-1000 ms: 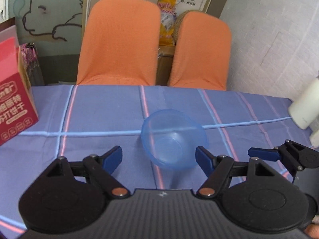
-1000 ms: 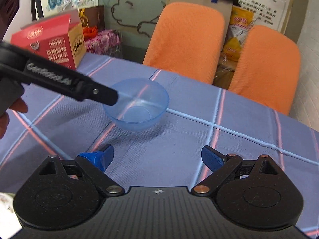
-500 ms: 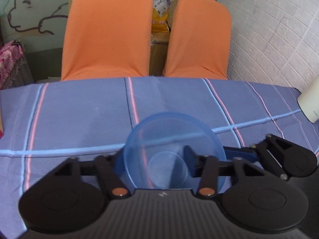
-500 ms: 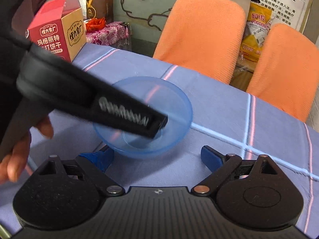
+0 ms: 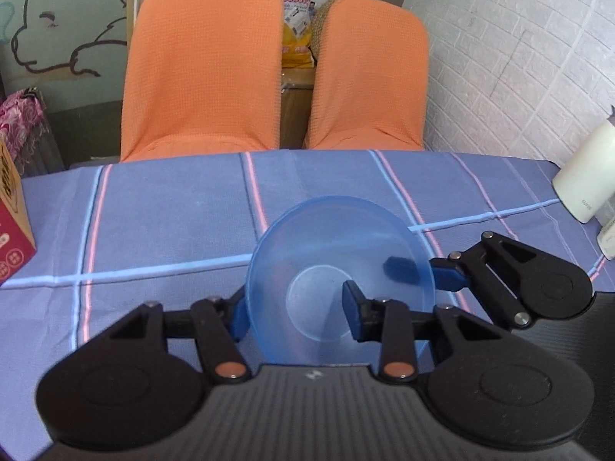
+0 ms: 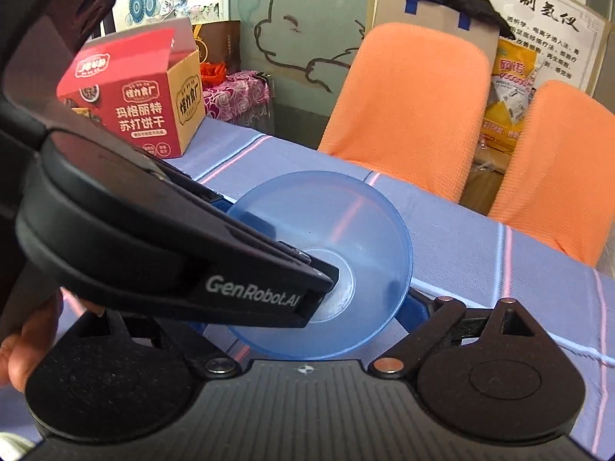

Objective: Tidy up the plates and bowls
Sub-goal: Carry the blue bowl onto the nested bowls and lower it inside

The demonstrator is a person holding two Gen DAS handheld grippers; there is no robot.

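Observation:
A translucent blue bowl (image 5: 338, 246) (image 6: 346, 215) sits on the blue checked tablecloth (image 5: 173, 211), right in front of both grippers. My left gripper (image 5: 294, 313) is open and straddles the bowl's left wall. Its left finger (image 5: 238, 313) is outside the wall and its right finger (image 5: 351, 309) is over the bowl's base. My right gripper (image 5: 421, 274) (image 6: 303, 307) is open and comes in from the right. One of its fingers (image 6: 417, 311) is outside the rim. The left gripper's black body (image 6: 153, 253) crosses the right wrist view and hides the other finger.
A red biscuit box (image 6: 146, 111) stands at the table's left side. Two orange chairs (image 5: 200, 65) (image 5: 369, 73) are behind the far edge. A white container (image 5: 588, 176) stands at the right edge. A hand (image 6: 27, 338) holds the left gripper.
Both grippers moved forward onto the bowl. The left gripper's fingers have narrowed around the bowl's left wall, and the right gripper's finger has reached the right rim.

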